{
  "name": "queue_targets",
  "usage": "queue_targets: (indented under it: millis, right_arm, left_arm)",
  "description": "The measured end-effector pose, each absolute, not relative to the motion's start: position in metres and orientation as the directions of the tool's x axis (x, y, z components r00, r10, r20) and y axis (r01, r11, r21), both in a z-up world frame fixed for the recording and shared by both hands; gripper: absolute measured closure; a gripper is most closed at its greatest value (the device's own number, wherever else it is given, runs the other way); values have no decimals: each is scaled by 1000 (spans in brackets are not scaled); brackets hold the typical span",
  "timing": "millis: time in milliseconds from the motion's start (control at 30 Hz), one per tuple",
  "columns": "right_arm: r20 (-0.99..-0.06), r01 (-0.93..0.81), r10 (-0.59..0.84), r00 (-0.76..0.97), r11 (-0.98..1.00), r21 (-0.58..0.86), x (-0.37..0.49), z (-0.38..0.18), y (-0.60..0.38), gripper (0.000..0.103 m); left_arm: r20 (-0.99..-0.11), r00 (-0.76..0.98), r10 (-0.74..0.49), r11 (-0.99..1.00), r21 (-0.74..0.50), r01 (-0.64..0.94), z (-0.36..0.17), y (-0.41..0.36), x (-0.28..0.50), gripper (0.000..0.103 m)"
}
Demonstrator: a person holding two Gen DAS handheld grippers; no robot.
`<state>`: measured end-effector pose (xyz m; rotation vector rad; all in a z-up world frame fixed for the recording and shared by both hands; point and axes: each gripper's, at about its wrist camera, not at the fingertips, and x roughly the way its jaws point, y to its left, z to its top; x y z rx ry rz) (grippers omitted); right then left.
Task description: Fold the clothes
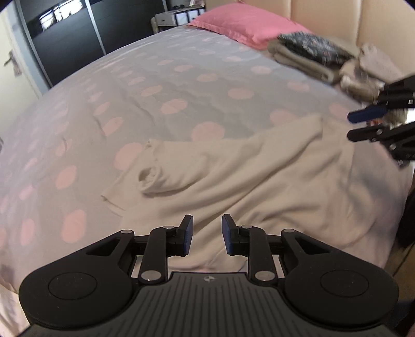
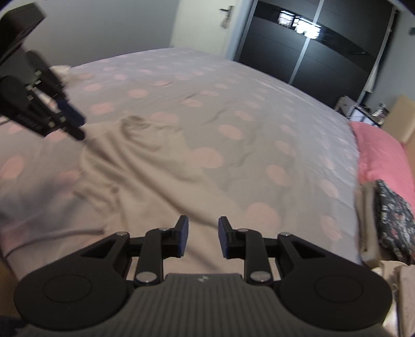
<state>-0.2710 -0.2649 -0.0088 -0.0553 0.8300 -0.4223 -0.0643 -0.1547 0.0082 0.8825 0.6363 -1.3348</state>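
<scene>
Both my grippers hang with jaws apart, holding nothing: left gripper (image 1: 207,234) over the near edge of the rumpled cream fabric garment (image 1: 259,176), right gripper (image 2: 200,237) over its other end. Garment lies unfolded and creased on the grey bedspread with pink dots (image 1: 155,85). Stack of folded clothes (image 1: 313,55) sits beside the pink pillow (image 1: 241,24).

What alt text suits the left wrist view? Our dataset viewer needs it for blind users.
An open left gripper hovers over a rumpled cream garment on a polka-dot bedspread. The open right gripper enters from the right; folded clothes and a pink pillow lie beyond.
</scene>
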Motion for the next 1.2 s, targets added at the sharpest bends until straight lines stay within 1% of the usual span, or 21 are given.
queue_targets:
  millis: [200,300,333,533,700,800,833,867,900,933,1067,1133,1200]
  right_arm:
    - [-761,202,-298,576,954,-220,-259,-38,-226,72]
    - [-785,120,-252,565,967,-225,-256,-51,-206,58]
    - [-793,86,-241,560,969,-233,-255,-55,-199,57]
    - [-834,-77,-238,498,946,-316,-252,-85,-172,57]
    - [-829,-114,-307,467,909,-401,-252,-102,-170,58]
    - [-818,-131,-349,457,883,-450,-252,-111,-170,59]
    - [-810,-133,-360,462,875,-465,-253,-111,-169,62]
    - [-806,-138,-368,465,869,-476,-254,-112,-168,75]
    - [-800,-140,-376,467,862,-487,-256,-112,-167,85]
    - [-790,-136,-393,470,853,-504,-257,-111,-166,95]
    - [-711,-55,-499,496,799,-599,-262,-105,-173,98]
    - [-666,33,-554,499,780,-624,-261,-94,-183,98]
    - [-603,134,-623,498,743,-656,-261,-80,-196,99]
  left_arm:
    - [-829,223,-512,-193,365,911,-29,-136,-72,81]
    - [-814,280,-508,-308,476,824,-55,-130,-76,78]
    - [-805,302,-511,-340,512,789,-65,-128,-78,76]
    - [-744,374,-554,-445,644,622,-102,-121,-80,75]
    - [-699,395,-596,-529,712,461,-129,-122,-91,75]
    - [-677,414,-609,-529,735,425,-141,-127,-93,76]
    - [-677,418,-605,-524,735,431,-144,-129,-92,79]
    - [-679,420,-601,-519,732,441,-145,-131,-91,83]
    - [-686,420,-594,-512,725,460,-144,-132,-91,91]
    - [-693,419,-587,-498,717,488,-141,-133,-91,95]
    - [-704,412,-579,-376,679,631,-113,-137,-87,98]
    - [-715,398,-575,-269,625,733,-93,-140,-80,98]
    - [-711,388,-586,-145,563,813,-71,-142,-71,98]
